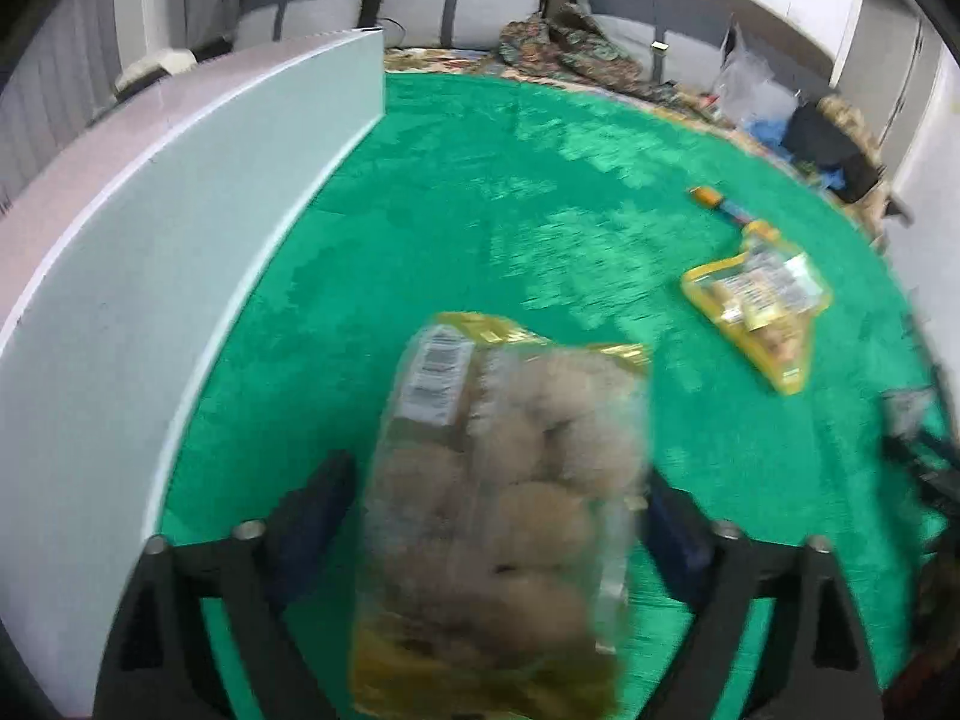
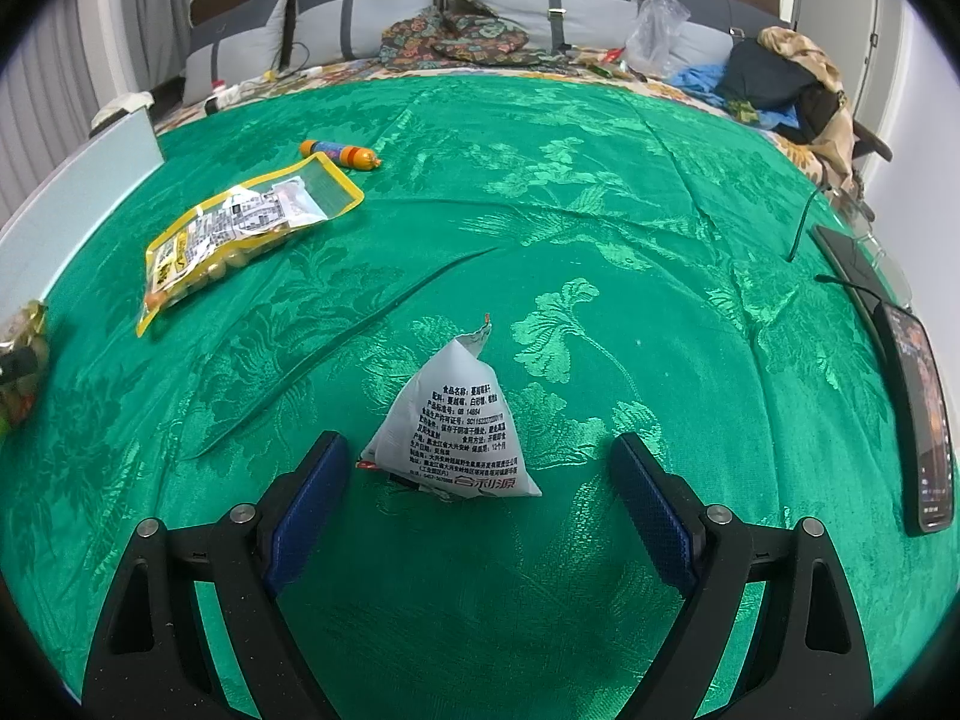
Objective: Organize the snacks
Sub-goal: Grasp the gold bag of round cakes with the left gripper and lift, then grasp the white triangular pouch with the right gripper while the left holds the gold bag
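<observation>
Green brocade bedspread [image 2: 600,192] under both my claws — sorting snacks toward the white panel [image 1: 180,252] on the left.

My left claw [image 1: 498,516] is carrying a clear, yellow-edged bag of round beige snacks [image 1: 510,480]; the blurred bag is filling the wide gap between my fingers, with its long axis running away from me and its barcode end pointing forward. Whether the pads are pressing it I cannot tell. I judge this the placing step — next I need to set it down beside the panel. My right claw [image 2: 480,462] is hanging wide apart around a small white pyramid-shaped packet [image 2: 456,432], not touching it. A flat yellow-bordered pouch [image 2: 240,228] and an orange sausage stick [image 2: 342,153] are lying farther off.
</observation>
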`<state>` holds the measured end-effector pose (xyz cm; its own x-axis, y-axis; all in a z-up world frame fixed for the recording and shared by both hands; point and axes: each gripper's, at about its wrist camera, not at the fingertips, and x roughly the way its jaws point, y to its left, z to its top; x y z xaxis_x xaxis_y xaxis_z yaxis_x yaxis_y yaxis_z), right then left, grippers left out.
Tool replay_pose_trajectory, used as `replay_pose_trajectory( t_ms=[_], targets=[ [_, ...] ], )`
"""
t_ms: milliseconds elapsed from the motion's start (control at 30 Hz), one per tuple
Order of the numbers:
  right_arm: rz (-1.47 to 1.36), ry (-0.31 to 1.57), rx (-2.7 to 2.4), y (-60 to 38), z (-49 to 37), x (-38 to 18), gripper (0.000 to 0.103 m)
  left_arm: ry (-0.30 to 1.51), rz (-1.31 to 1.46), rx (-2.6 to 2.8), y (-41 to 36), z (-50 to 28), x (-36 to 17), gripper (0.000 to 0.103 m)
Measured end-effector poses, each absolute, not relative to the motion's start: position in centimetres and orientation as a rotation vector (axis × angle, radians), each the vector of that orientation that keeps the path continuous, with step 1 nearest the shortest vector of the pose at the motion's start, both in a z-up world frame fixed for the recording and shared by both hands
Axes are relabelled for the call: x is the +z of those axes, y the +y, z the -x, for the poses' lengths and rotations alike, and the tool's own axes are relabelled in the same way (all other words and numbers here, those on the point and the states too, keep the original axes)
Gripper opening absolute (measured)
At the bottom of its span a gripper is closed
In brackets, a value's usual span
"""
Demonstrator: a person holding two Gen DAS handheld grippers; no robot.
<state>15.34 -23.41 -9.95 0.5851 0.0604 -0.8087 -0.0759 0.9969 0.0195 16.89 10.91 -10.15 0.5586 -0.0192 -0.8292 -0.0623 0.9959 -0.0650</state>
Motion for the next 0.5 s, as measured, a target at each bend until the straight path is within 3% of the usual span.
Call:
replay_pose_trajectory(
  t_ms=[133,500],
  targets=[
    [0.015,0.943,0.075,-23.5,-15.4,-10.1,0.091,1.006,0.024,0.045,10.7,-17.3,-11.3,0.103],
    [0.012,0.942,0.073,-23.6,-15.4,-10.1,0.091,0.944,0.021,0.052,11.0,-16.8,-11.6,0.103]
  ],
)
